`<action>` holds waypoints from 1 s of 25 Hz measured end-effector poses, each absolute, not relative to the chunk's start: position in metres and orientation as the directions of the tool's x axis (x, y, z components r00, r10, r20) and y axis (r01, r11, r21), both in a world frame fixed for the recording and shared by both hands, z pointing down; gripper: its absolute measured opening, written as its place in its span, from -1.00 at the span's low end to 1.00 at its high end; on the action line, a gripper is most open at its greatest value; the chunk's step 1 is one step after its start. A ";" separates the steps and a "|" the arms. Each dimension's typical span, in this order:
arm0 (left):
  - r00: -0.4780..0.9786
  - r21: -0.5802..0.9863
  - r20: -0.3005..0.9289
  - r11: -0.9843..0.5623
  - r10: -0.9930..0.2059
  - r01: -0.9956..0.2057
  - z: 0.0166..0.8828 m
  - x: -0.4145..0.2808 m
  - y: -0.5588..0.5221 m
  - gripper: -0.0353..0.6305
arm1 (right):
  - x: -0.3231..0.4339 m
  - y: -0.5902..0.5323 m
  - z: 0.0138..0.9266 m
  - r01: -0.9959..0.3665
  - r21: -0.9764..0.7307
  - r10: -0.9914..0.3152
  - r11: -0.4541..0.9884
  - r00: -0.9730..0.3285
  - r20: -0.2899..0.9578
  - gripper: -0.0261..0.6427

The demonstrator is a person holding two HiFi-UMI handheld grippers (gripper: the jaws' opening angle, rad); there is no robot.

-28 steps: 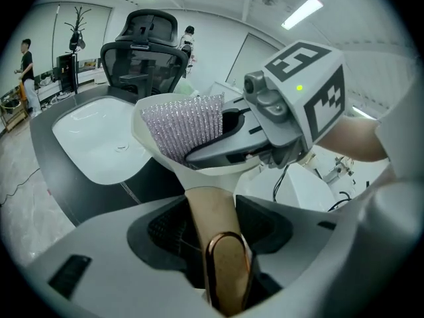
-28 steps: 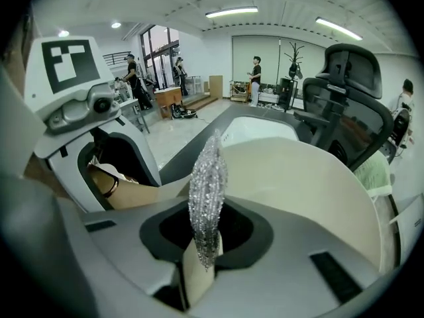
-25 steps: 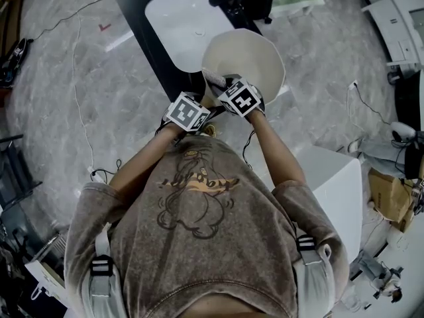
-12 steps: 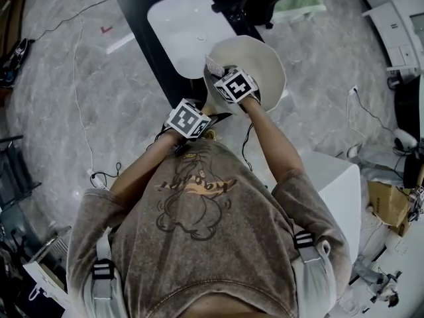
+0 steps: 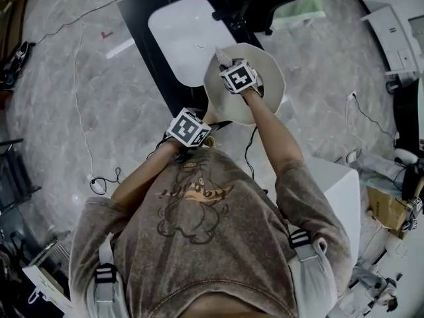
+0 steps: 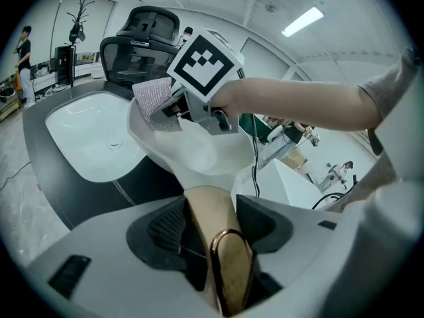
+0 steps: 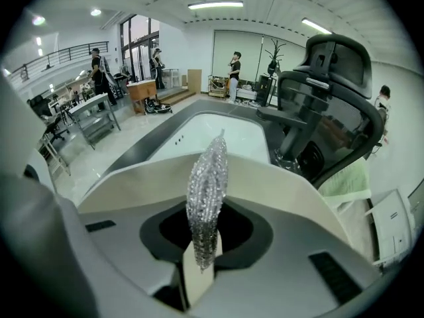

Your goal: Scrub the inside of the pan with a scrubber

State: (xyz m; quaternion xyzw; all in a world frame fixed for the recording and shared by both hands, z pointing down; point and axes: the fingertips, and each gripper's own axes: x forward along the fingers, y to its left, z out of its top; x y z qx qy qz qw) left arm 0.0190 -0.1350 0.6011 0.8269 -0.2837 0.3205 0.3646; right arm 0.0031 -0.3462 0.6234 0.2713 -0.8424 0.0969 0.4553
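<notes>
A: Where is the pan (image 5: 268, 78) found now?

B: It is held up in the air, over the near edge of the dark counter (image 5: 142, 18), just beside the white sink (image 5: 185, 35). It is tilted, so its pale inside is shown to the person.

A: By what is it carried?

B: By the left gripper (image 6: 213, 225). Its jaws are clamped on the handle (image 6: 207, 201), near the place where the handle joins the bowl.

A: And the right gripper (image 7: 205, 234)?

B: Its jaws are pressed together on the scrubber (image 7: 207, 171), a thin silvery mesh pad. Only the lower end is pinched, and the larger part stands free beyond the jaws. It is seen at the far side of the pan's inside, but whether the wall is touched cannot be told.

A: How is the pan expected to handle?

B: It is judged stiff and rather heavy for a hold at one end only. The smooth coating is probably slippery. Some turning of the handle between the pads should be expected under pressure, so a hold close to the bowl is considered right.

A: And the scrubber?

B: Light and soft, it is thought. It will likely be bent when pressed, so a deeper hold, nearer its middle, is advised if more force is wanted.
</notes>
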 end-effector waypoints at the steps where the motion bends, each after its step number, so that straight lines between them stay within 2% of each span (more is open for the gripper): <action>1: 0.635 0.424 0.735 -0.570 -0.237 -0.704 0.601 0.019 -0.136 -0.14 | 0.009 -0.351 0.626 -0.552 0.096 -0.373 0.828 -0.415 0.830 -0.70; 5: 0.634 0.426 0.734 -0.561 -0.245 -0.710 0.602 0.017 -0.137 -0.15 | 0.041 -0.373 0.633 -0.598 0.145 -0.401 0.788 -0.319 0.859 -0.70; 8: 0.630 0.429 0.736 -0.549 -0.249 -0.718 0.601 0.017 -0.135 -0.15 | 0.049 -0.393 0.622 -0.570 0.216 -0.455 0.793 -0.318 0.832 -0.70; 13: 0.622 0.428 0.741 -0.536 -0.252 -0.727 0.602 0.017 -0.135 -0.16 | 0.082 -0.411 0.618 -0.548 0.318 -0.505 0.774 -0.230 0.832 -0.70; 25: 0.624 0.449 0.737 -0.503 -0.259 -0.739 0.602 0.013 -0.133 -0.18 | 0.147 -0.406 0.620 -0.425 0.433 -0.501 0.795 -0.057 0.864 -0.70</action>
